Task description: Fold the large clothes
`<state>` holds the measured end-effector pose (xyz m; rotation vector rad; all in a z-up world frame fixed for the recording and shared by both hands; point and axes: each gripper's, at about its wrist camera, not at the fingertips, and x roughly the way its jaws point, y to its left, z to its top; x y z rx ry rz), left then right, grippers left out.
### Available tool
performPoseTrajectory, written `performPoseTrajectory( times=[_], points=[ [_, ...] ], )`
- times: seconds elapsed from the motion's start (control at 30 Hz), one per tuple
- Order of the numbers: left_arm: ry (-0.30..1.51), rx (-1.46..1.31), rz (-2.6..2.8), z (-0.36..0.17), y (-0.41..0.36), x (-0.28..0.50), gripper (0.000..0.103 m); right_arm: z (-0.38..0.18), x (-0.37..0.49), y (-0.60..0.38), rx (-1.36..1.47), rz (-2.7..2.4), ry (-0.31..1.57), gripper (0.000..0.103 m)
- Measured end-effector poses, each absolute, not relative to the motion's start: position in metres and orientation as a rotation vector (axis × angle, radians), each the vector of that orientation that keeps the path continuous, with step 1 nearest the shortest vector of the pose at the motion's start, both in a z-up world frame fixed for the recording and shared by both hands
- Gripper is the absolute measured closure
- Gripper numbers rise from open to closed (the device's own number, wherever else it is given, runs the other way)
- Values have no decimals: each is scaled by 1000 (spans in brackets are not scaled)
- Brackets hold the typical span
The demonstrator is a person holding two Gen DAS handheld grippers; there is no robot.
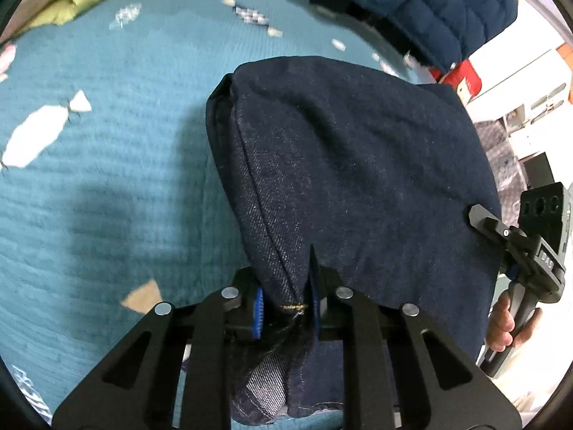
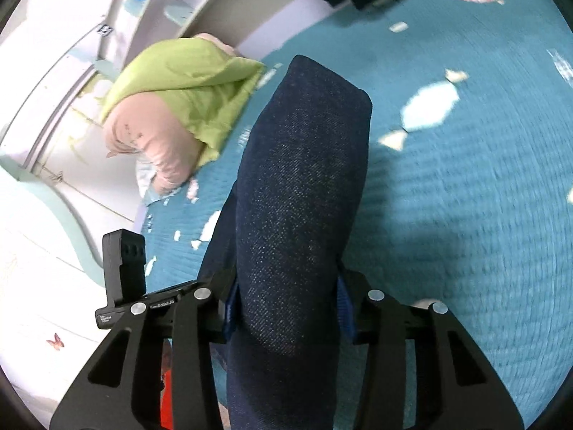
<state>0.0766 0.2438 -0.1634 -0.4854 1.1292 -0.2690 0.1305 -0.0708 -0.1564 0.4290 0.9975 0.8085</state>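
Dark blue denim jeans (image 1: 358, 165) hang folded over, lifted above a teal bedspread (image 1: 107, 179). My left gripper (image 1: 286, 308) is shut on one bunched edge of the jeans, near a yellow-stitched seam. My right gripper (image 2: 286, 308) is shut on the other edge of the jeans (image 2: 301, 186), which drape forward from its blue pads. The right gripper also shows in the left wrist view (image 1: 483, 222), clamped on the jeans' right edge with a hand on its handle.
A dark blue quilted jacket (image 1: 429, 10) lies at the far side of the bed. A green and pink bundle of bedding (image 2: 172, 107) sits by the white wall. The teal bedspread (image 2: 465, 215) has white candy-shaped prints.
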Motion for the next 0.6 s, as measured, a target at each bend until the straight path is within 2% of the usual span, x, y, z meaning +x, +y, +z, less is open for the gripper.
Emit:
performPoseTrajectory(
  times=[0.2,0.47,0.53,0.57,0.6],
  points=[
    [1056,-399,-202,-109,279,91,84,-120,163,-26,421,902,976,62],
    [1021,-309,-46,-51,380,136,84,-95,219,80,434,1006,994,62],
    [1035,-295,1,-47,404,149,83,-96,232,108,411,1010,1018,57],
    [1060,-259,21,-48,413,156,75,-100,242,124,385,963,1062,55],
    [1082,-227,62,-51,422,159,55,-101,246,129,363,893,1070,49]
  ],
)
